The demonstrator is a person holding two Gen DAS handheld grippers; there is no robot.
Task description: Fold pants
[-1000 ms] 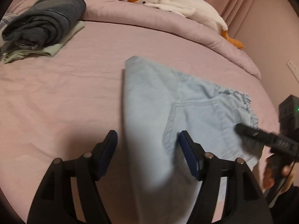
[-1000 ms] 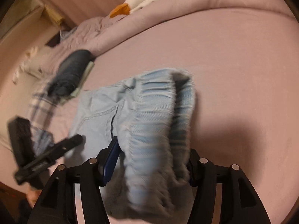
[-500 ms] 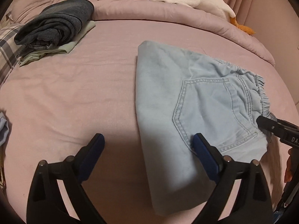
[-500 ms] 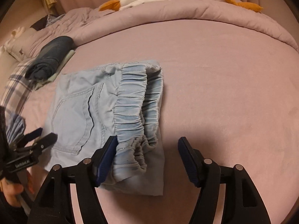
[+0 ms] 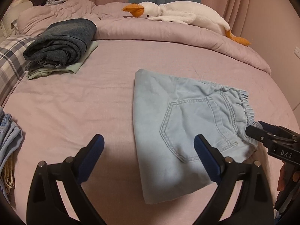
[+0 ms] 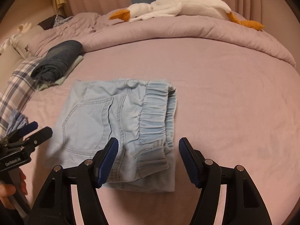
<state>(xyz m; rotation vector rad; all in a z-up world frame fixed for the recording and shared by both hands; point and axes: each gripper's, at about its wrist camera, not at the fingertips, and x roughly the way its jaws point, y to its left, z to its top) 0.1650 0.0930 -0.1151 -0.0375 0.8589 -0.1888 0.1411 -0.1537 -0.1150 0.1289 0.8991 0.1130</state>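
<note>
Light blue denim pants (image 5: 187, 127) lie folded into a compact rectangle on the pink bed sheet, back pocket up and elastic waistband at one side; they also show in the right wrist view (image 6: 120, 123). My left gripper (image 5: 148, 150) is open and empty, hovering above the sheet at the pants' near edge. My right gripper (image 6: 148, 153) is open and empty, just above the waistband end. Each gripper shows at the edge of the other's view: the right one (image 5: 270, 138) and the left one (image 6: 31, 131).
A stack of folded dark jeans on a pale green garment (image 5: 61, 45) lies at the far left. A white plush goose (image 5: 180, 15) rests on the rolled pink duvet (image 5: 187, 35) at the back. Plaid fabric (image 5: 9, 60) and more blue clothes (image 5: 7, 136) lie at the left edge.
My right gripper has let go of the waistband end and opened. Both grippers have pulled back and risen from the pants, which now lie flat and folded.
</note>
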